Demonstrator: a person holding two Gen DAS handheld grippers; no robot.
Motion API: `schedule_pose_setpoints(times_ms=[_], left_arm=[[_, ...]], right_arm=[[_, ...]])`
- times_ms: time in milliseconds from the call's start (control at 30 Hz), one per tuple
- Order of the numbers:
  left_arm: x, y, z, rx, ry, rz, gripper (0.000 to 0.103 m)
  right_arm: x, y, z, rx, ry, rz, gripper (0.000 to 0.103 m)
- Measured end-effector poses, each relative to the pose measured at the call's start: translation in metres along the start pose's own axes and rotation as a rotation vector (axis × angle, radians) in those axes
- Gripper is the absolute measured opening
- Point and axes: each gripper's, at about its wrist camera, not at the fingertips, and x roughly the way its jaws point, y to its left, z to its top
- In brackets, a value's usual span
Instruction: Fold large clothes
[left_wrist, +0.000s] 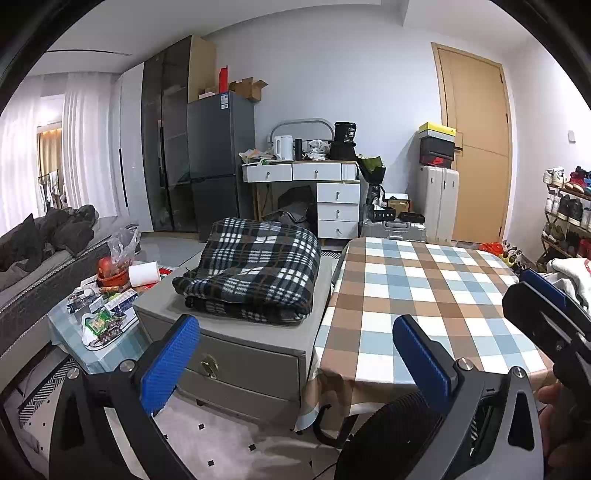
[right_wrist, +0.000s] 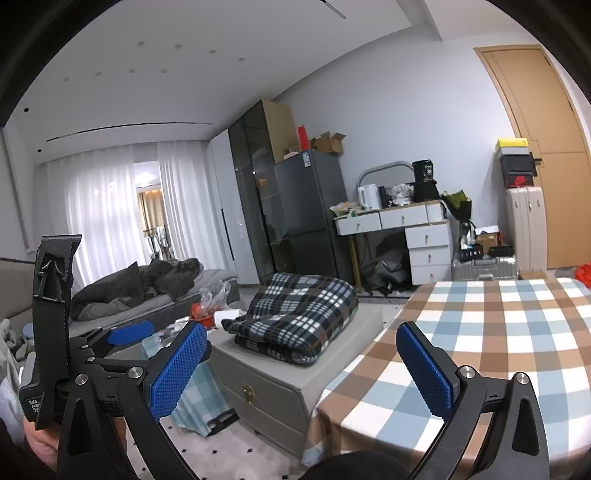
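A folded dark plaid blanket (left_wrist: 255, 269) lies on a grey drawer cabinet (left_wrist: 236, 354); it also shows in the right wrist view (right_wrist: 299, 317). A table with a brown, blue and white checked cloth (left_wrist: 424, 302) stands right of the cabinet, also in the right wrist view (right_wrist: 480, 339). My left gripper (left_wrist: 295, 354) is open and empty, held in front of the cabinet and the table edge. My right gripper (right_wrist: 303, 365) is open and empty, near the table's front left corner. The right gripper shows at the right edge of the left wrist view (left_wrist: 546, 306). White cloth (left_wrist: 572, 273) lies at the far right.
A low side table (left_wrist: 96, 317) with snacks, a roll and a plastic bag stands left of the cabinet. A grey sofa with dark bedding (left_wrist: 44, 236) is at the left. A white desk (left_wrist: 321, 195), a fridge (left_wrist: 218, 158), suitcases (left_wrist: 439, 199) and a shoe rack (left_wrist: 565, 214) line the back.
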Motion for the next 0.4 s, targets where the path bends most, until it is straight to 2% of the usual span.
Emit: schedule_pose_setpoints(times_ms=[400], left_arm=[[0.002,-0.009,0.002,0.014,0.015,-0.011,0.102]], right_arm=[[-0.006,-0.017,0.002,0.023,-0.008,-0.001,0.103]])
